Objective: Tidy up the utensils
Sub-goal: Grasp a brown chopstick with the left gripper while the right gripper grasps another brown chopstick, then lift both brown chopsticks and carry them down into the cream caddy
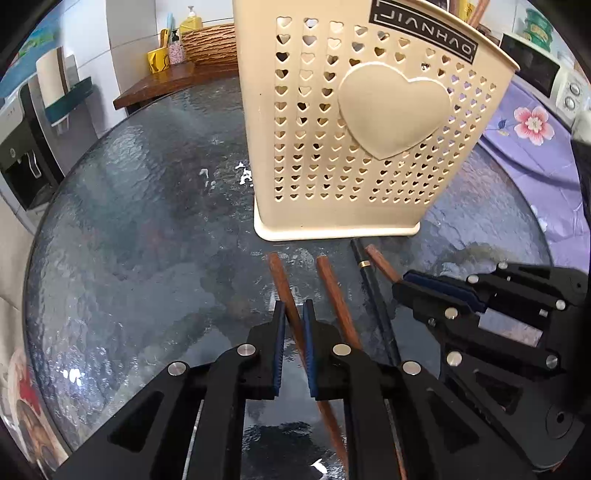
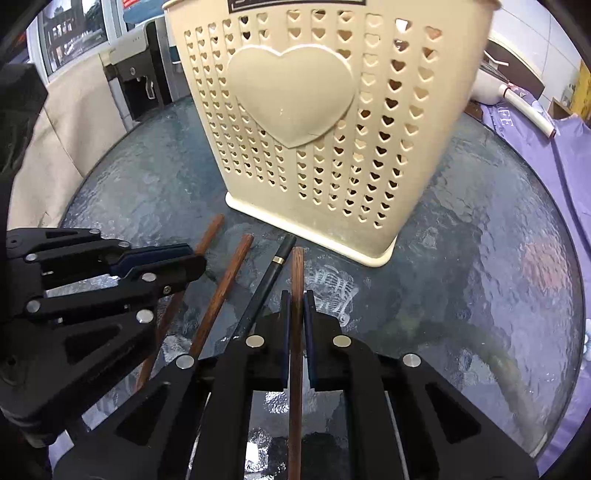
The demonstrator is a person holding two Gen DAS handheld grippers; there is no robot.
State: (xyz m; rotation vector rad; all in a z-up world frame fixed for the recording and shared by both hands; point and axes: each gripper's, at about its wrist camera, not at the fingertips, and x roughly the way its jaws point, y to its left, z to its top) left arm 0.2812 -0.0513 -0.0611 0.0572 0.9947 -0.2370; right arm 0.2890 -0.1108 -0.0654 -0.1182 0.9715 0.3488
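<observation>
Several chopsticks lie side by side on the round glass table (image 1: 129, 221) in front of a cream utensil holder (image 1: 369, 129) (image 2: 314, 110) pierced with hearts. My left gripper (image 1: 294, 308) (image 2: 197, 260) is shut on the leftmost brown chopstick (image 1: 279, 273) (image 2: 213, 229). My right gripper (image 2: 296, 295) (image 1: 400, 282) is shut on the rightmost brown chopstick (image 2: 297, 269) (image 1: 382, 264). Between them rest a free brown chopstick (image 1: 330, 288) (image 2: 232, 269) and a black chopstick (image 1: 364, 266) (image 2: 275, 264) with a gold band. Brown sticks (image 1: 480, 11) poke out of the holder's top.
A purple floral cloth (image 1: 535, 147) (image 2: 569, 177) covers the surface to the right, with a white oven (image 1: 554, 74) behind. A wooden shelf (image 1: 177, 79) with bottles and a wicker basket (image 1: 210, 44) stands at the back left. A water dispenser (image 1: 22, 147) is at far left.
</observation>
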